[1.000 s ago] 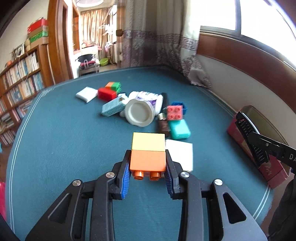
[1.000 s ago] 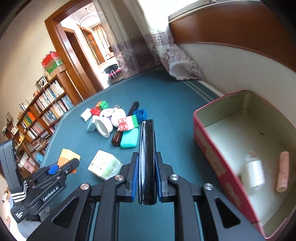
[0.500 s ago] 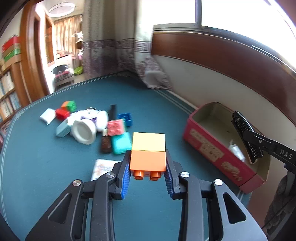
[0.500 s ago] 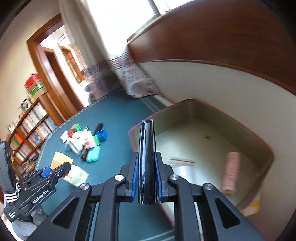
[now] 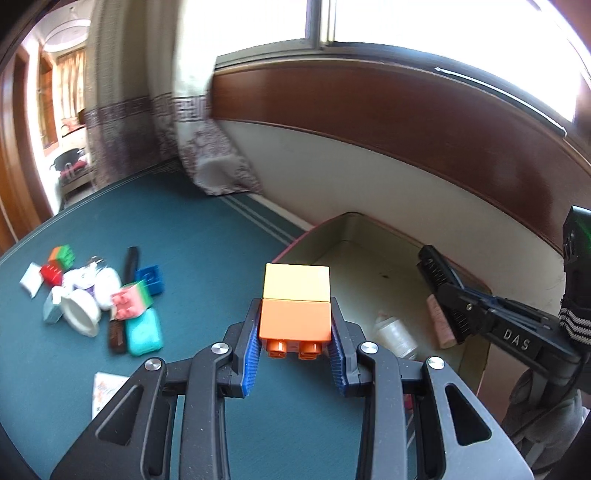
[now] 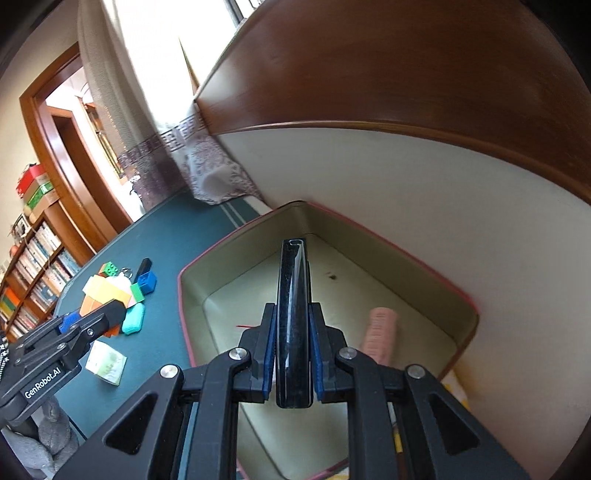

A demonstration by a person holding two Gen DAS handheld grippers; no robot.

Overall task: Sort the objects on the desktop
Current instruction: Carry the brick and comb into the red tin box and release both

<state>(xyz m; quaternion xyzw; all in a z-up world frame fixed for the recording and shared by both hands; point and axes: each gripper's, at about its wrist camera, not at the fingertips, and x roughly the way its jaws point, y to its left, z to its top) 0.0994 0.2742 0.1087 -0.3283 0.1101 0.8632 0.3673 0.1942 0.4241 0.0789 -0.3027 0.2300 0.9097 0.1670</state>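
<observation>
Left gripper (image 5: pixel 295 347) clamps an orange-and-yellow block (image 5: pixel 295 306); right gripper (image 6: pixel 293 354) pinches a glossy black bar (image 6: pixel 293 317)

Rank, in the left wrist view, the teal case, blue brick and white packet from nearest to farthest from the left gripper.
From the left gripper:
1. Teal case, front of the pile, on its left.
2. Blue brick, behind the case.
3. White packet, the pile's far left edge.

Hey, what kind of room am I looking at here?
Probably a home study or living room: a bookshelf packed with books, a patterned curtain beside a window, and a wooden doorway.
</observation>
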